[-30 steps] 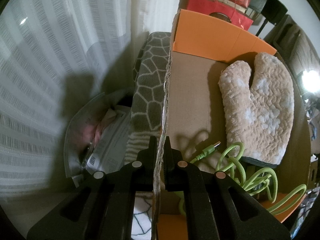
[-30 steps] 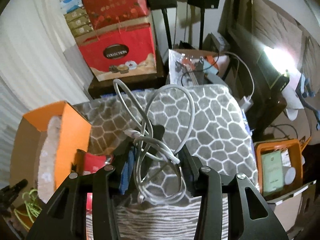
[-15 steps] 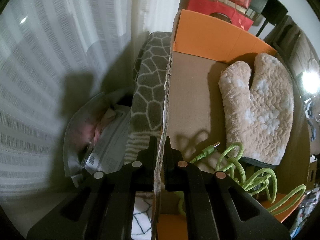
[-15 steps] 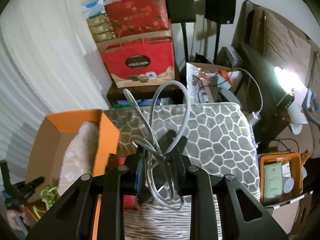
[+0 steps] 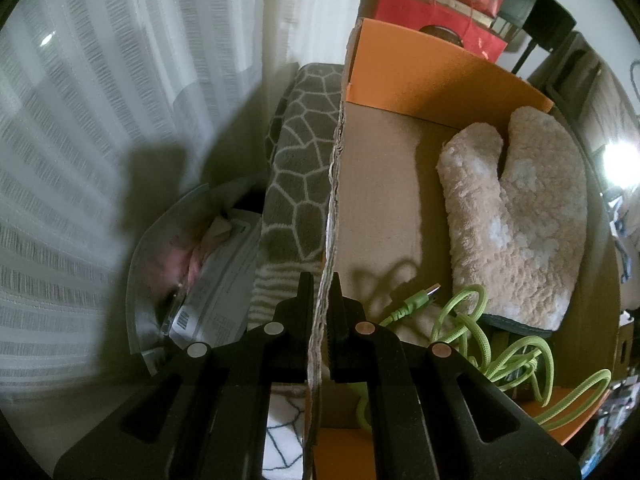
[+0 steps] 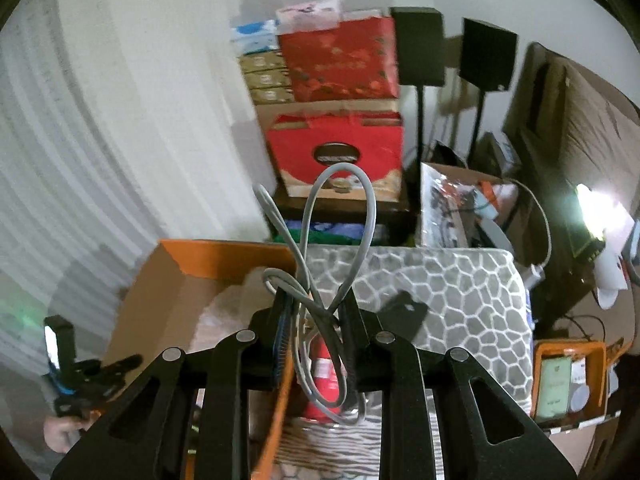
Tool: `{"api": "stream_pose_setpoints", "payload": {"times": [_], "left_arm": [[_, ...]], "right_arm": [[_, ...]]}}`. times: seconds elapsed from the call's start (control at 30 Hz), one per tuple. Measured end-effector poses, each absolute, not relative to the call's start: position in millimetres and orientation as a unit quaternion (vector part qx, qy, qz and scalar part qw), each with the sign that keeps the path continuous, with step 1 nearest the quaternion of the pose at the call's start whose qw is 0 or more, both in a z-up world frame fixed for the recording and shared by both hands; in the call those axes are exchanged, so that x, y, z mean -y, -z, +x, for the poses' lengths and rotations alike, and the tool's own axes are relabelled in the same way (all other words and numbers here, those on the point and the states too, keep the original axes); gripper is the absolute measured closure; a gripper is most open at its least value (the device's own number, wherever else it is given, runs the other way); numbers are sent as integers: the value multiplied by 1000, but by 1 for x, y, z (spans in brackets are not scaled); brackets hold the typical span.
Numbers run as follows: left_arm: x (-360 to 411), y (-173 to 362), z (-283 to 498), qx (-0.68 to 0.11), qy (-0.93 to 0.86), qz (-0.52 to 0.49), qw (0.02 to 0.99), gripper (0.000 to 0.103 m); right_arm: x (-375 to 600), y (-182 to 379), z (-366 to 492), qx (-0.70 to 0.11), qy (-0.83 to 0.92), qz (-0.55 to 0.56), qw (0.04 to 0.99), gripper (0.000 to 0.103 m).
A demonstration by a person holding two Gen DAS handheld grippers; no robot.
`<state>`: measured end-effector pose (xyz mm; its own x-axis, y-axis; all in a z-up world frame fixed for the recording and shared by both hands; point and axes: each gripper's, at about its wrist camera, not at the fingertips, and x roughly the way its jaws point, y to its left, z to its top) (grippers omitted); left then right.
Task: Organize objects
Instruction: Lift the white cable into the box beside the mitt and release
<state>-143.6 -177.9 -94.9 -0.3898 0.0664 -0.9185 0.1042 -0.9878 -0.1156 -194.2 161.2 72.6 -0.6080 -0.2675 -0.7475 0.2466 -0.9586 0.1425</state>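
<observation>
My left gripper (image 5: 320, 292) is shut on the side wall of an orange cardboard box (image 5: 334, 184), one finger inside and one outside. Inside the box lie a beige fleece mitten (image 5: 520, 216) and a coiled green cable (image 5: 472, 320). My right gripper (image 6: 314, 306) is shut on a looped grey cable (image 6: 340, 216) and holds it in the air above the grey patterned cushion (image 6: 444, 292), just right of the box (image 6: 176, 288). The left gripper (image 6: 92, 372) also shows at the lower left of the right wrist view.
White curtains (image 5: 120, 100) hang to the left. A clear bag with papers (image 5: 208, 272) lies between curtain and cushion. Red gift bags (image 6: 340, 120), black speakers (image 6: 420, 52) and cluttered boxes (image 6: 568, 380) stand behind and to the right.
My right gripper has lifted the grey cable off the cushion and moved left toward the orange box. The left gripper has stayed clamped on the box wall.
</observation>
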Motion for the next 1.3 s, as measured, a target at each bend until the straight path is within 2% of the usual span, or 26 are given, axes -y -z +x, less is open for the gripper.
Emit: {"api": "stream_pose_setpoints", "payload": {"times": [0.4,1.03,1.07,1.13,1.3], "left_arm": [[178,95,-144,-79,830,552,11,98],[177,95,-144,-81,830,552,10,98],[176,95,-144,-81,830,551,10,98],[177,95,-144,-81,830,552,10,98],[176,95,-144,-84,830,551,9,98]], "right_arm": [[-89,-66,-193,4,878,431,207,81],[-12,-15,-195,-6,853,460,247,81],[-9,-12,-195,-4,851,462,250,82],[-3,-7,-196,-1,847,467,253,90],[10,10,-202,10,837,482,260,92]]}}
